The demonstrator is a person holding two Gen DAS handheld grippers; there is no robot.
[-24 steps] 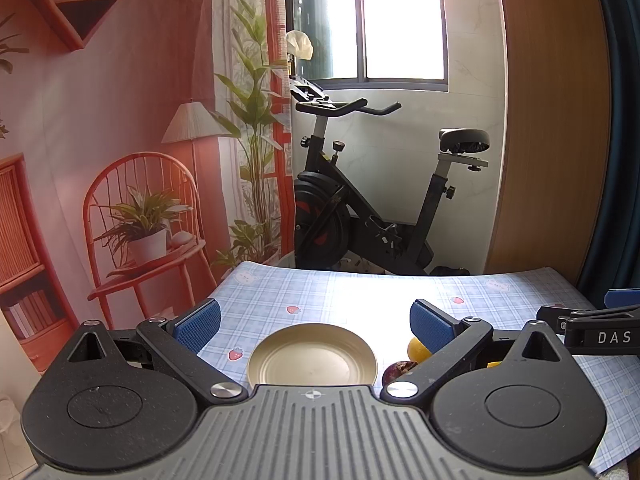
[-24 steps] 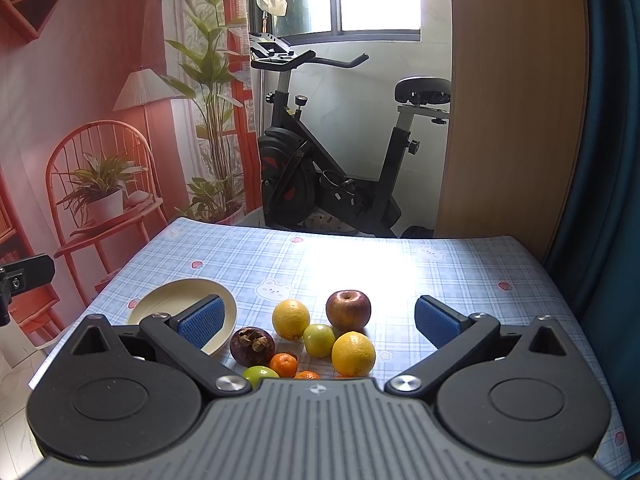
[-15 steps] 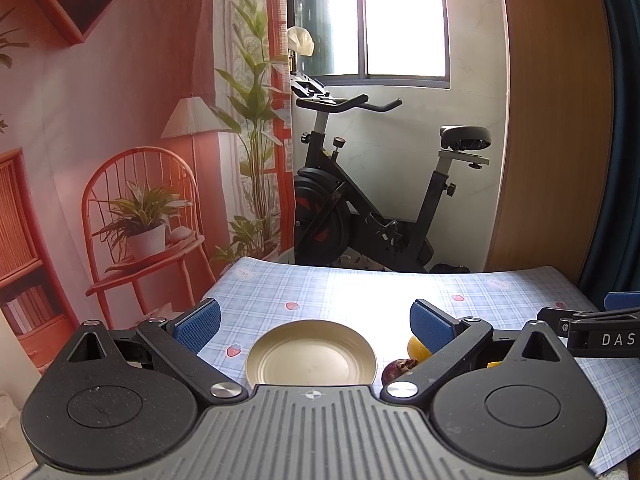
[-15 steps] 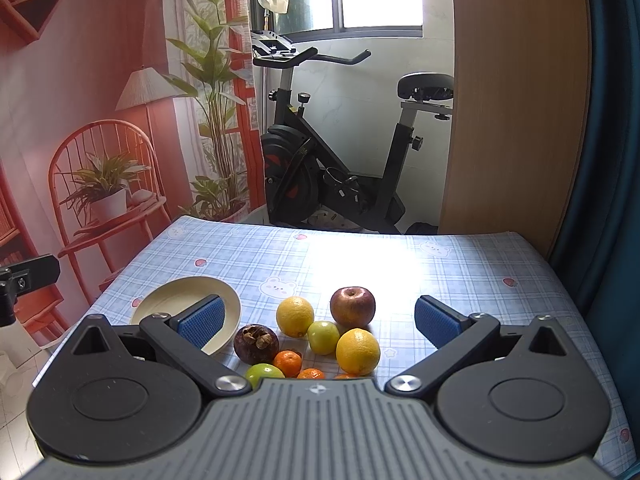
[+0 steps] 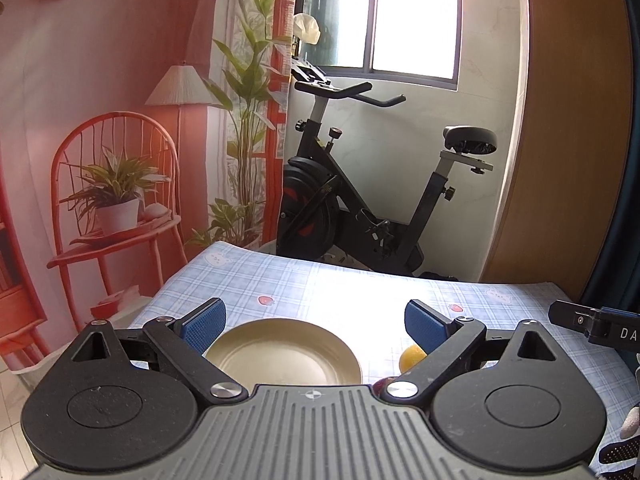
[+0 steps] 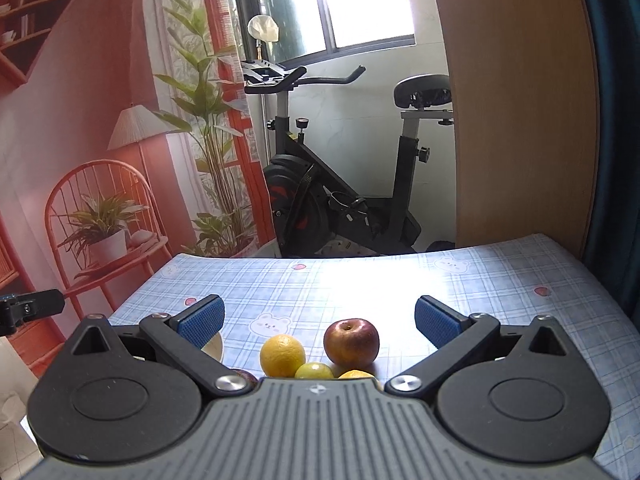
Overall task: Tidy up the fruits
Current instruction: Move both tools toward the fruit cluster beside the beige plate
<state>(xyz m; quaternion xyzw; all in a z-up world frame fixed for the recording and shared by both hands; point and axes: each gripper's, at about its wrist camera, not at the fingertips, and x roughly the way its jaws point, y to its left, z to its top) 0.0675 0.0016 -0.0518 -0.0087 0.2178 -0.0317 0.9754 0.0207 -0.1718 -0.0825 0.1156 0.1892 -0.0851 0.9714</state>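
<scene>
Left gripper held wide, empty, tilted down over plate | right gripper wide too – apple, orange and lime seen between its fingers, untouched | surface: blue checked tablecloth | room: exercise bike placed by window – red mural wall at left

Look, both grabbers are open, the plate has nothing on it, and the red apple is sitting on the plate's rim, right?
Not quite. The right wrist view shows the red apple on the checked tablecloth, apart from the plate, beside the orange. The rest holds: the left gripper and right gripper are open, and the plate is empty.
</scene>
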